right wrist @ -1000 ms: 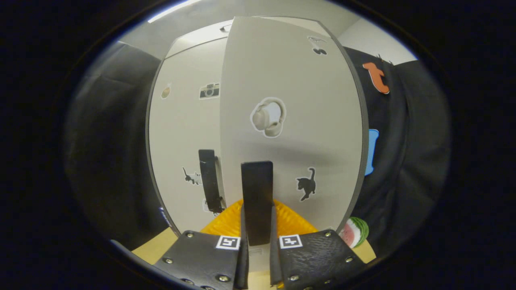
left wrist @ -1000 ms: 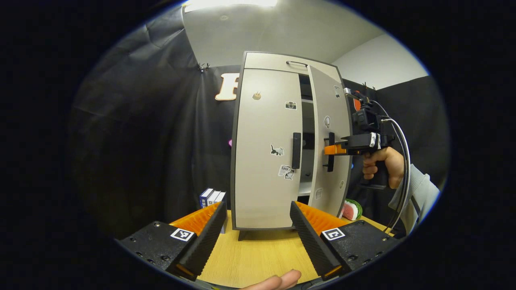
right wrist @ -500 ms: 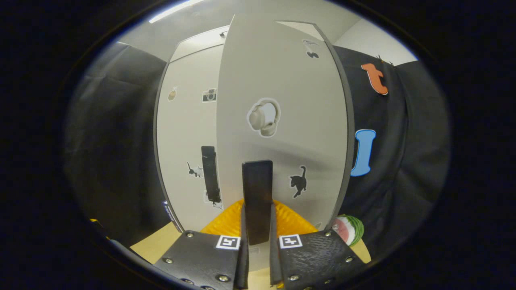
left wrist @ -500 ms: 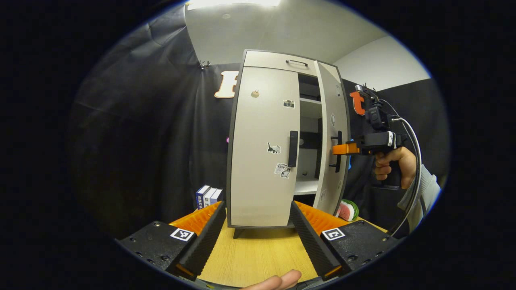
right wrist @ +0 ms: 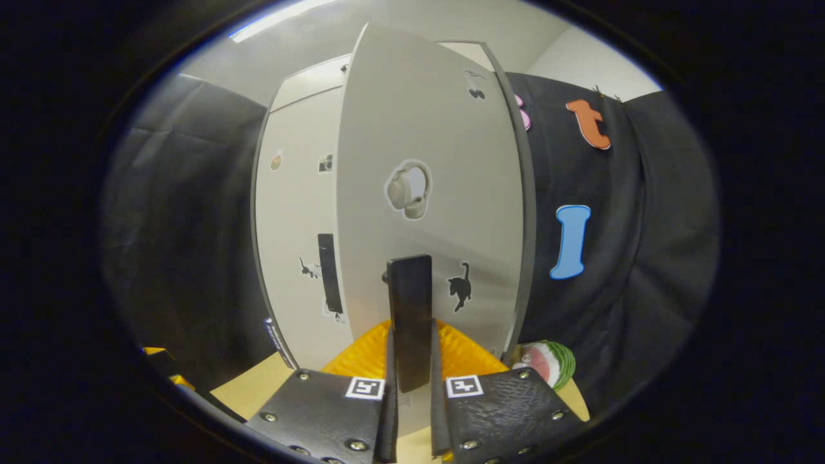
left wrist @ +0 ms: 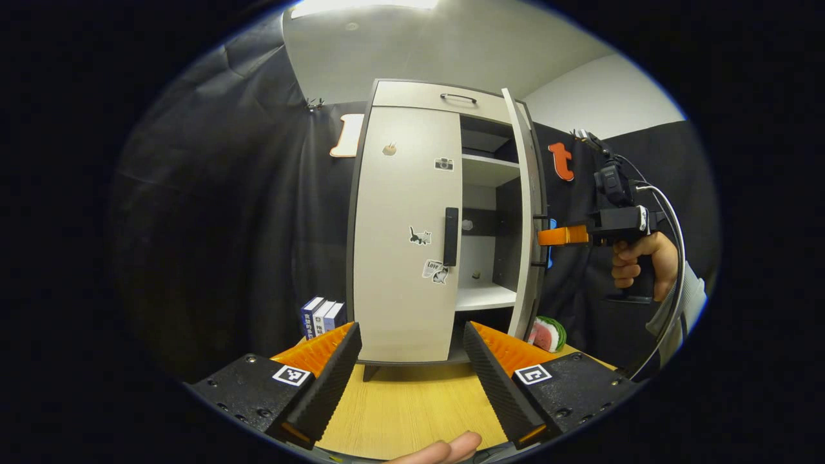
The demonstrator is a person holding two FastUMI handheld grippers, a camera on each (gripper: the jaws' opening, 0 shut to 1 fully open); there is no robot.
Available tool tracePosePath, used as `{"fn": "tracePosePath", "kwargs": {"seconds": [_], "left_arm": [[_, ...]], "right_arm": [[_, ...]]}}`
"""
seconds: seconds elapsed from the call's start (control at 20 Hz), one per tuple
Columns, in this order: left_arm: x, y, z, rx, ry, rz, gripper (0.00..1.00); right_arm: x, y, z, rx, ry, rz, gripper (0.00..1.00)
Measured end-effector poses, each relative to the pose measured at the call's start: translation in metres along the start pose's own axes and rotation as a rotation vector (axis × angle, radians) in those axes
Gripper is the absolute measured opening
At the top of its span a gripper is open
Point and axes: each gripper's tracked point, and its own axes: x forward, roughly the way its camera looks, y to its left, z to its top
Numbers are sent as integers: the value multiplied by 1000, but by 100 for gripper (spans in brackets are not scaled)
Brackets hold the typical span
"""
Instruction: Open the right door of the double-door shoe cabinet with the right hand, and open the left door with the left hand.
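The double-door shoe cabinet [left wrist: 412,219] stands at the centre of the left gripper view, on the far part of the wooden counter [left wrist: 406,406]. Its right door [left wrist: 527,219] is swung well out, seen nearly edge-on at right of centre, exposing pale shelves and a dark interior. The left door [left wrist: 403,232] lies flush with the carcass, its black vertical handle [left wrist: 451,236] untouched at the door's inner edge. The right gripper [left wrist: 562,235] appears at the right of that view, orange fingers meeting the open door's edge at handle height, a hand [left wrist: 635,264] on its grip below. In the right gripper view, at lower centre, the right gripper [right wrist: 411,380] has its two fingers pressed onto the right door's handle [right wrist: 410,322], one on each side of the black bar; the pinch is judged to be what lets the door follow the hand along its hinge arc. The left gripper [left wrist: 409,374] is at the bottom of its own view, low over the counter and well short of the cabinet, fingers spread wide with nothing between them; the spread is judged a readiness to take the left handle. A fingertip shows at the bottom edge. Small books [left wrist: 322,316] stand at the cabinet's lower left, and a watermelon-slice object [left wrist: 548,333] lies at its lower right, near the open door's foot. Judgement: right door largely done, left door not yet begun.
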Motion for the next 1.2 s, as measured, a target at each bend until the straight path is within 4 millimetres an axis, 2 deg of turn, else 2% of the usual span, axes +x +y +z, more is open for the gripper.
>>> {"fn": "tracePosePath", "kwargs": {"seconds": [0.25,0.65,0.85,1.1,1.15,1.2], "left_arm": [[2,-2,-3,-8,2,0,99],[20,-5,-11,-4,18,7,99],[31,-13,-12,-4,15,-15,99],[49,-24,-18,-3,35,-34,99],[53,-25,-20,-2,42,-36,99],[56,-25,-22,-1,47,-36,99]], "right_arm": [[-11,-12,-1,-4,-6,-3,20],[-33,-47,-9,-5,-17,-29,20],[-39,-69,-21,-1,7,-27,19],[-43,-112,-11,23,-21,-71,19],[-12,-140,-21,21,-29,-143,19],[31,-166,-25,5,-36,-172,5]]}}
